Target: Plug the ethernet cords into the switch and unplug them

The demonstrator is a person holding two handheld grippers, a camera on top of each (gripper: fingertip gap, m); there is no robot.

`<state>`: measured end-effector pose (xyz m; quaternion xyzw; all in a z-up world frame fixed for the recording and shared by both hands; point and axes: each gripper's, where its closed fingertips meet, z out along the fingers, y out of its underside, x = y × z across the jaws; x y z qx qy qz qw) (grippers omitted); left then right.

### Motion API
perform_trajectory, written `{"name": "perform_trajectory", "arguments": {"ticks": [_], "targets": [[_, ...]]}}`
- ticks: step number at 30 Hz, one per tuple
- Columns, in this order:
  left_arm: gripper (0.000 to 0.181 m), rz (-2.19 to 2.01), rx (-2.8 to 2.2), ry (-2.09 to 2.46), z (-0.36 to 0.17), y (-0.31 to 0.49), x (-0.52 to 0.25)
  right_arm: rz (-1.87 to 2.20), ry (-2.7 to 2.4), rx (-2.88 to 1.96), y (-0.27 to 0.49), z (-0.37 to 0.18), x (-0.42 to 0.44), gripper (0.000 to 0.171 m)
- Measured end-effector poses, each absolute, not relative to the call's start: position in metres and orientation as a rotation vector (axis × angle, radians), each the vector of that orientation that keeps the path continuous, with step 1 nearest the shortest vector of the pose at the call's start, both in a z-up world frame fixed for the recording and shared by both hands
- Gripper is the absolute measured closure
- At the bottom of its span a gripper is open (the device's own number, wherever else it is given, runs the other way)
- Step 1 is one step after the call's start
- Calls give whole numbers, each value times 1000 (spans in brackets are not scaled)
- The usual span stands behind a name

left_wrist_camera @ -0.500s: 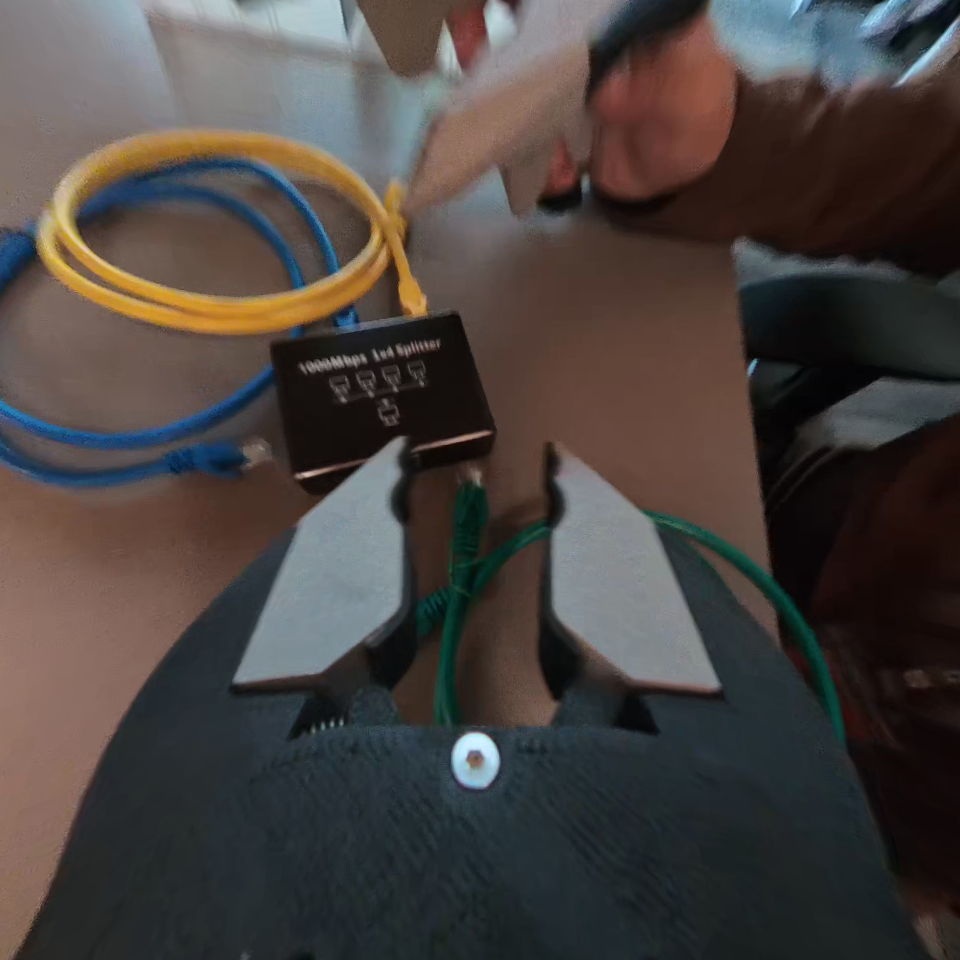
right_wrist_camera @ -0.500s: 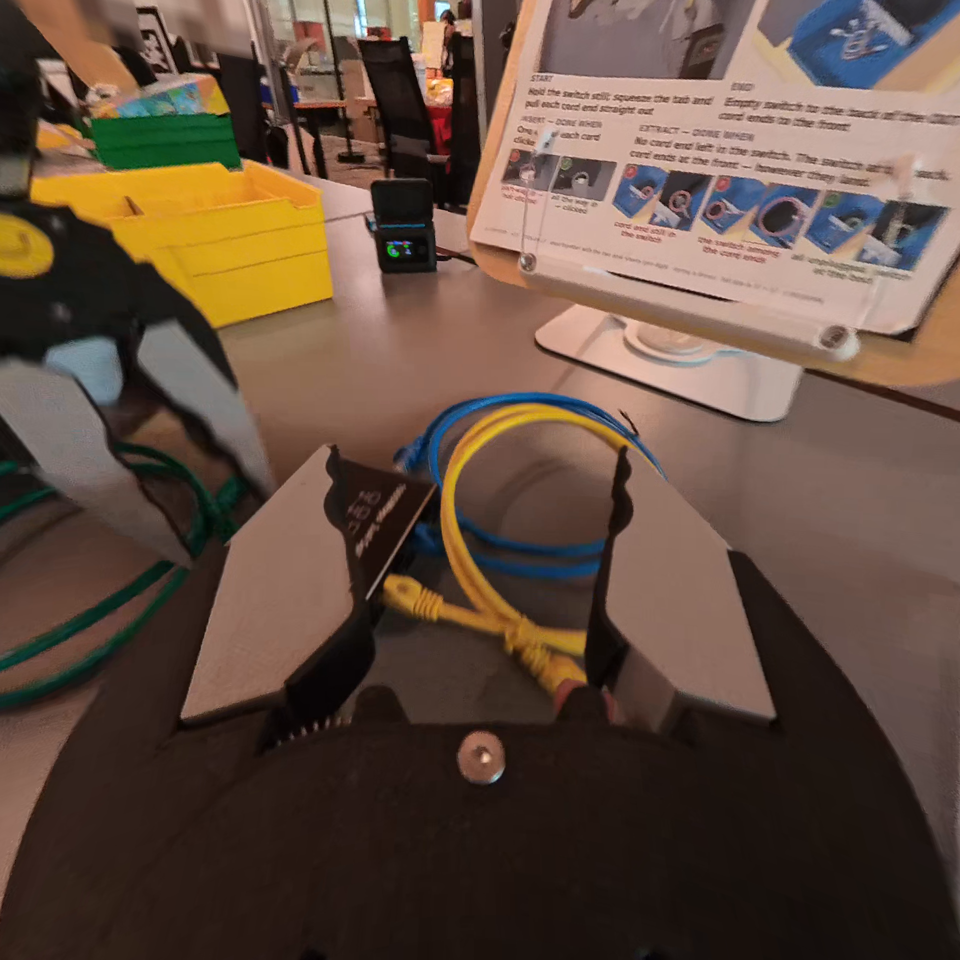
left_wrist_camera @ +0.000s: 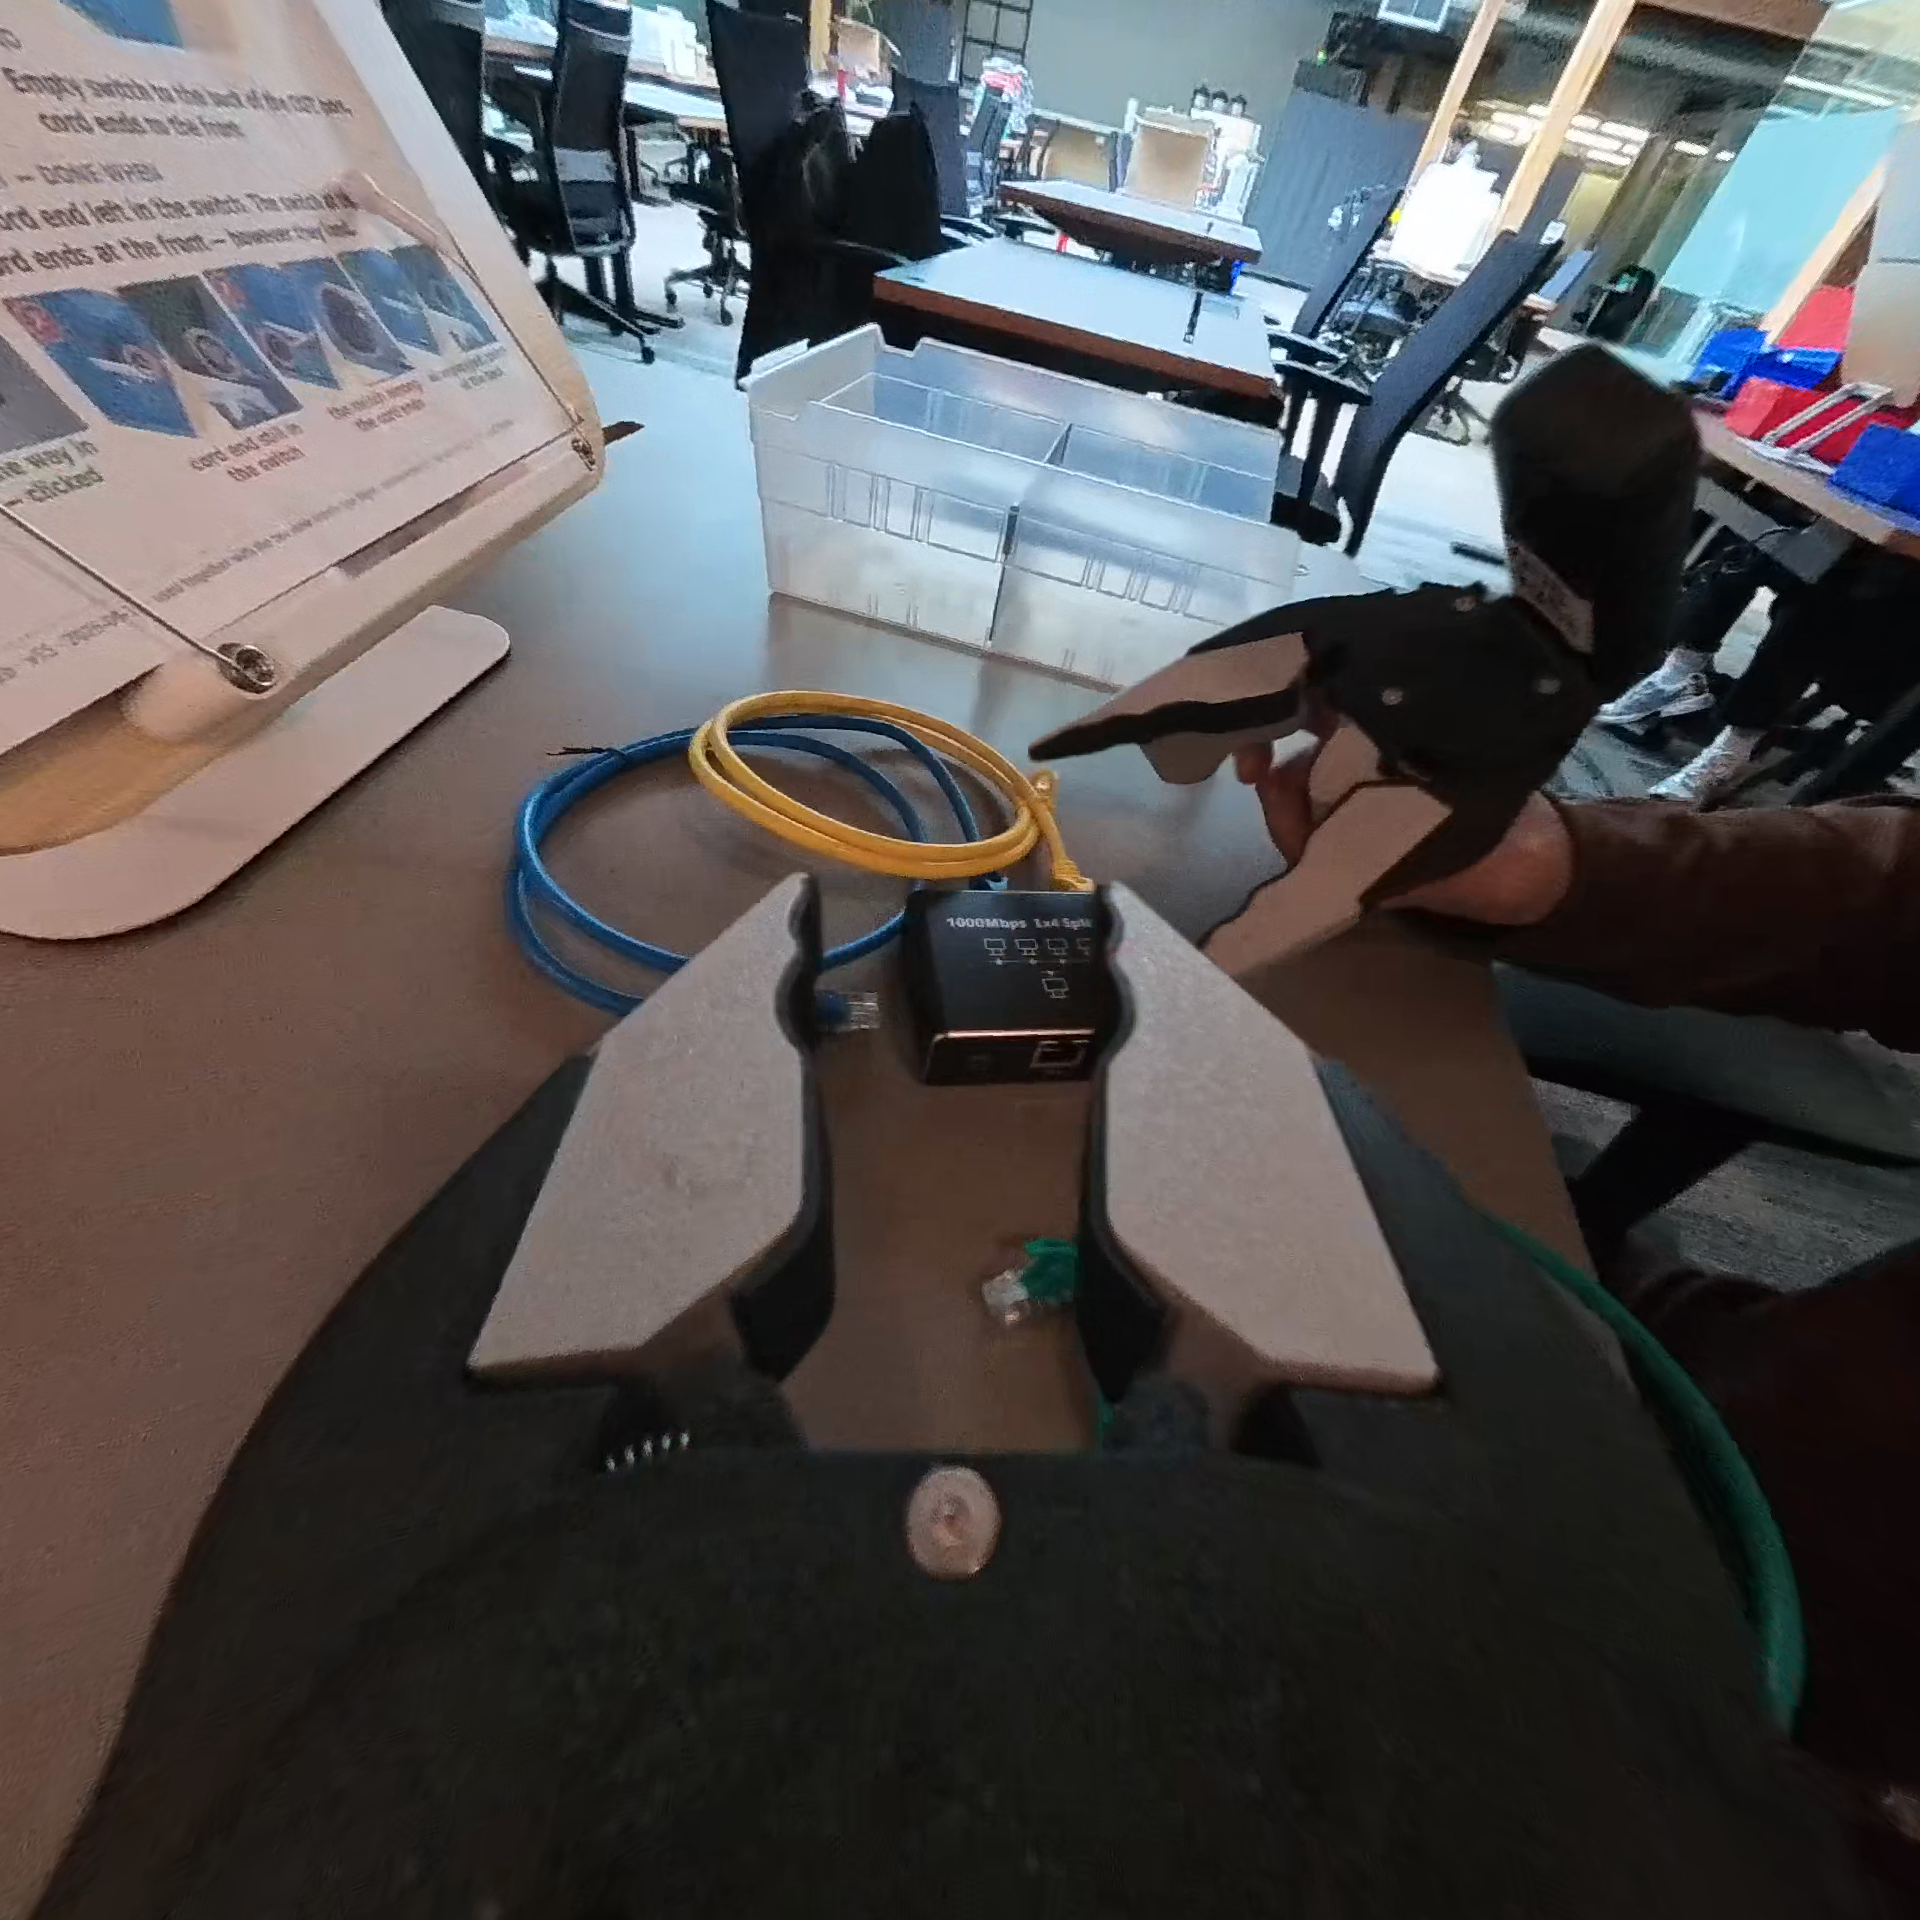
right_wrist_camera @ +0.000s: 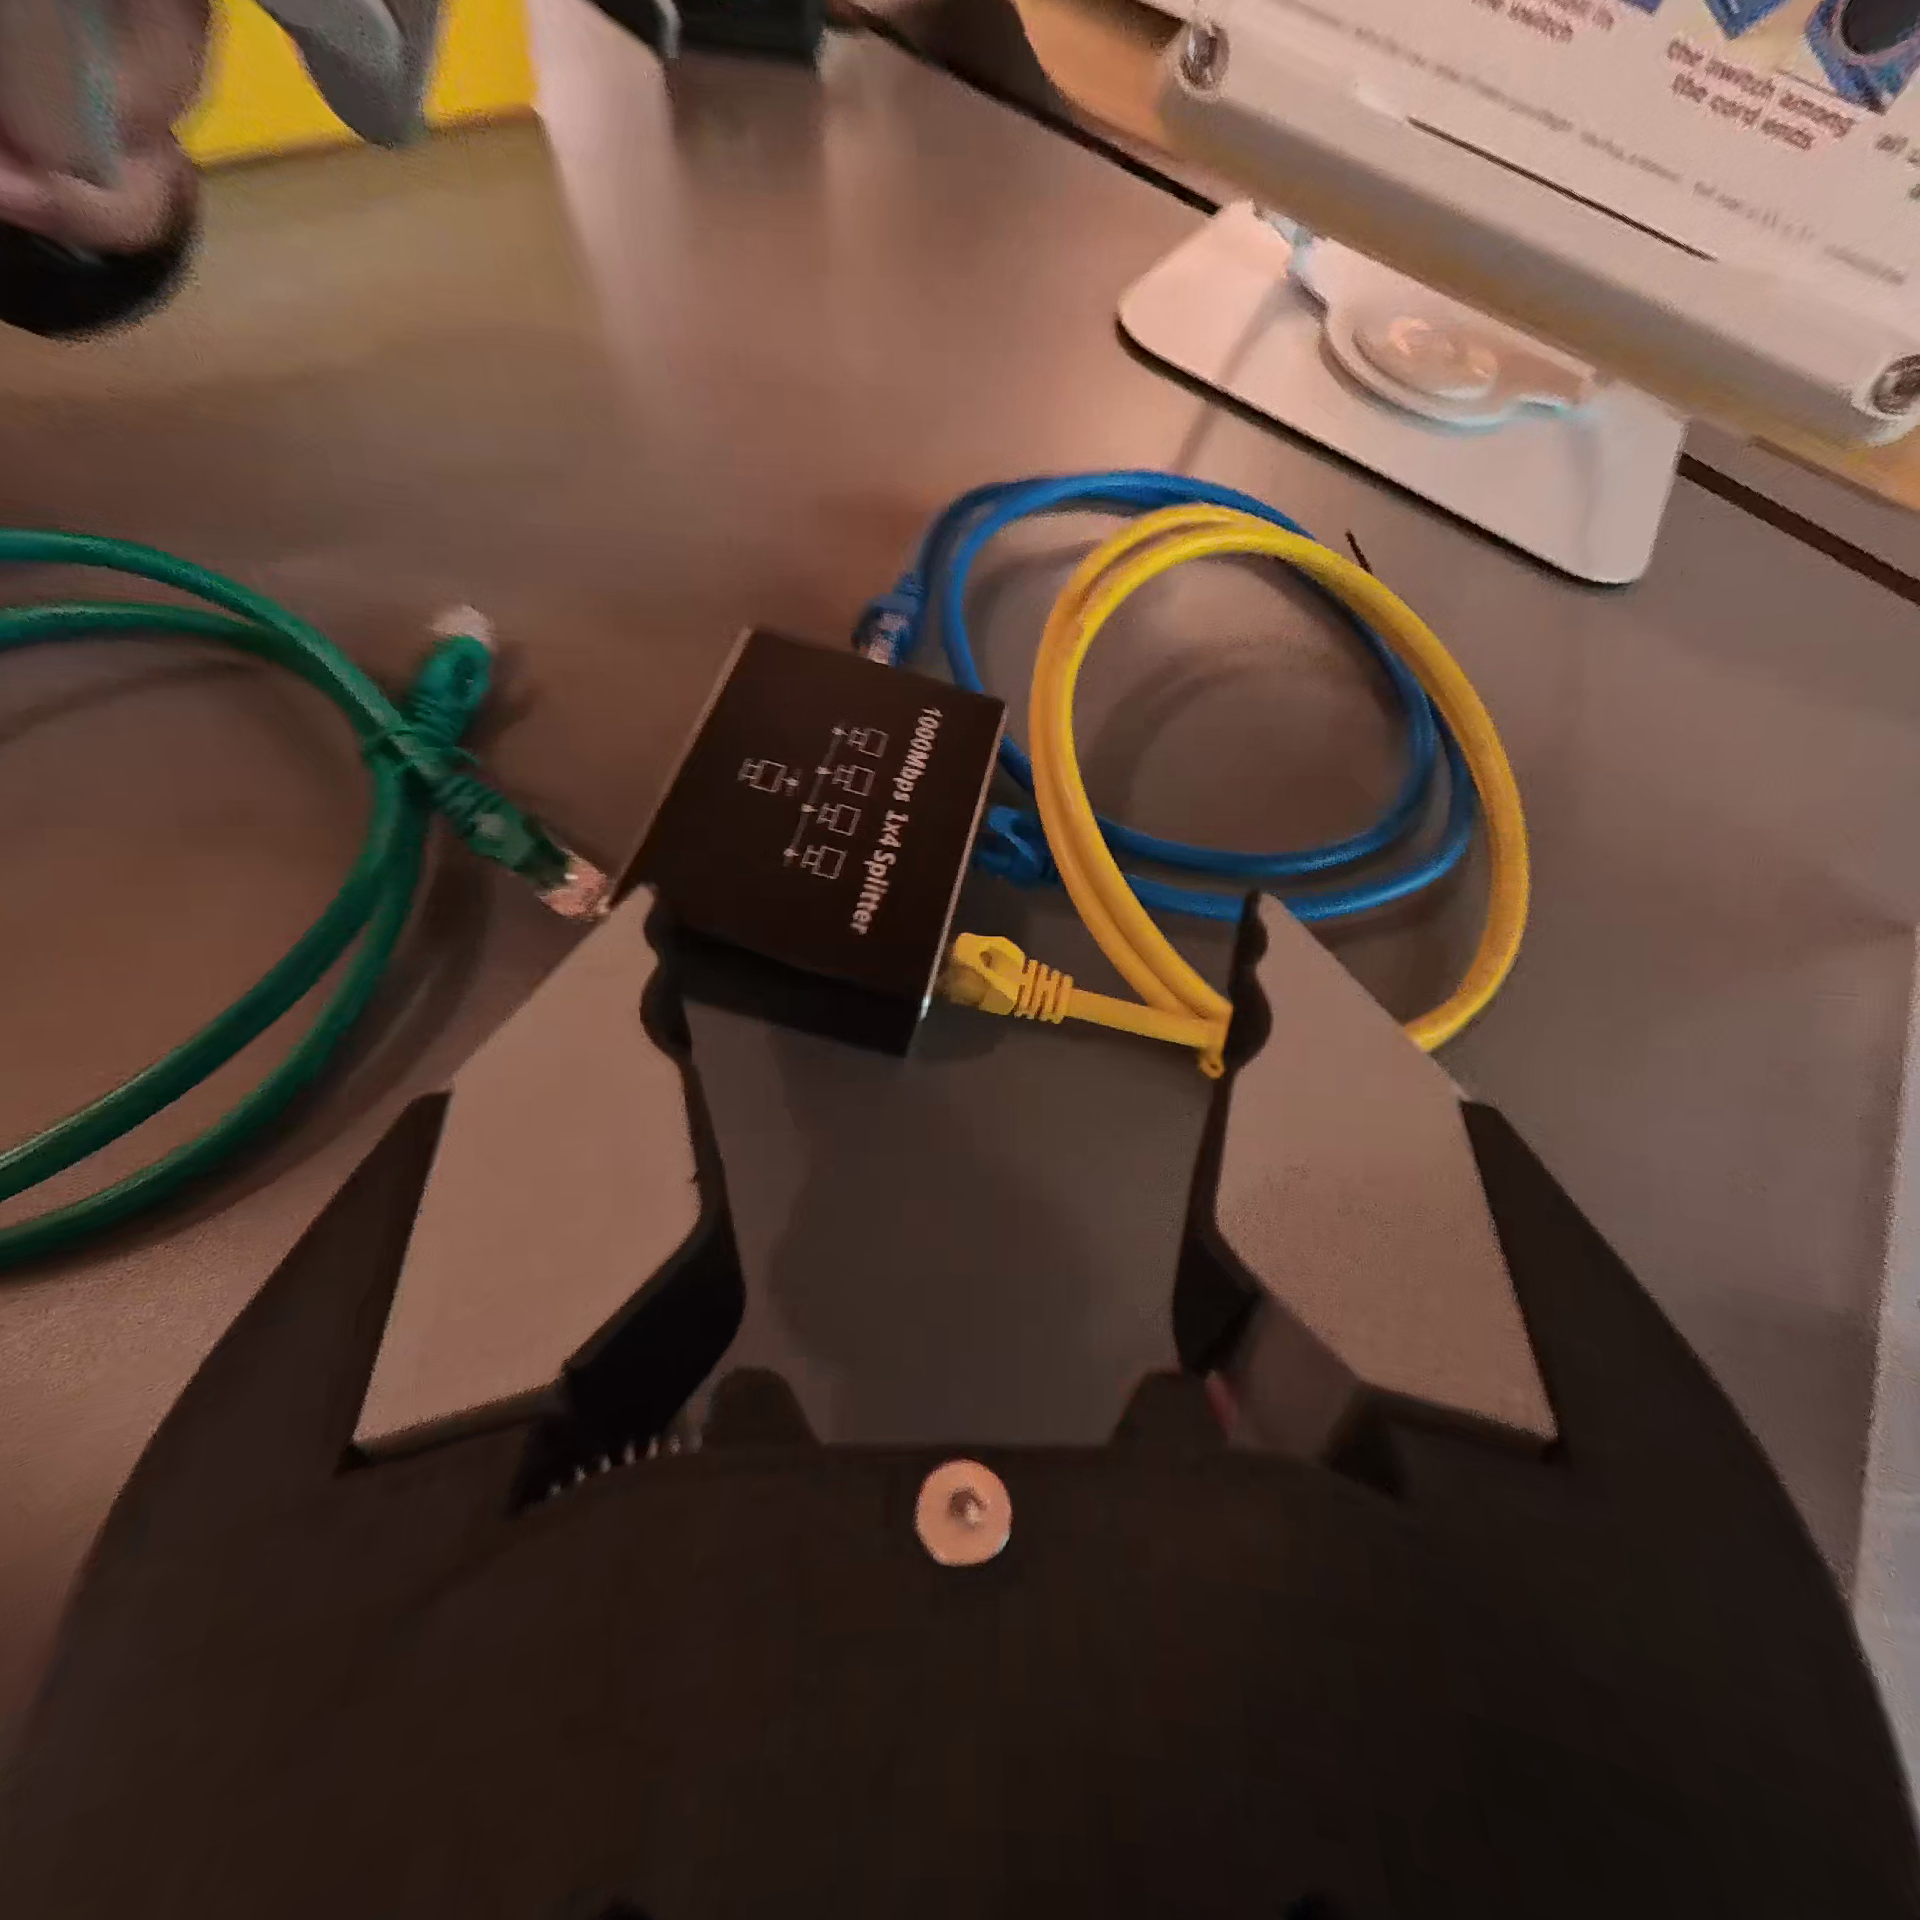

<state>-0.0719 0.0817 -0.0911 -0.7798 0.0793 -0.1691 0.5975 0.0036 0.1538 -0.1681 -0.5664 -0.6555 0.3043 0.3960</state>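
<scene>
A smooth brown table (left_wrist_camera: 312, 1091) is seen in both views, its surface faintly glossy. The black switch (left_wrist_camera: 1003, 982) lies flat on it, near the middle. A yellow cord (left_wrist_camera: 862, 790) is plugged into the far side of the switch, its coil laid over a blue cord (left_wrist_camera: 582, 883) whose loose plug rests just beside the switch. In the right wrist view one blue end also sits against the switch's port side, though whether it is seated cannot be told. A green cord (right_wrist_camera: 260, 831) lies coiled on the table, one plug tip close to the switch's corner but apart from it.

The left gripper (left_wrist_camera: 956, 977) is held above the table with its fingers spread wide and nothing between them; the switch is seen beyond their tips. The right gripper (right_wrist_camera: 945, 977) is likewise spread wide and empty, one fingertip near the switch's corner, the other beside the yellow cord.

A white stand (left_wrist_camera: 260, 748) carrying a printed instruction sheet is set at the table's far edge. A clear plastic bin (left_wrist_camera: 1018, 520) stands farther back. Beyond the table, an open office is shown with black chairs, further tables, and red and blue bins at the right. A yellow bin (right_wrist_camera: 343, 62) is partly seen in the right wrist view.
</scene>
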Motion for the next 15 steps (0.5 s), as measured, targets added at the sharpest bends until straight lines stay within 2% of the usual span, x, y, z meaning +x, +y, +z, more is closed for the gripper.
{"name": "perform_trajectory", "arguments": {"ticks": [5, 10, 15], "targets": [[138, -223, -1876, 204, -108, 83, -82, 779, -1628, -1530, 152, -172, -10, 74], [137, -202, -1905, 198, -121, 81, -84, 909, -1626, -1588, 135, -157, -11, 69], [142, -123, -1852, 211, -114, 80, -92, 764, -1647, -1592, 143, -165, -10, 72]]}}
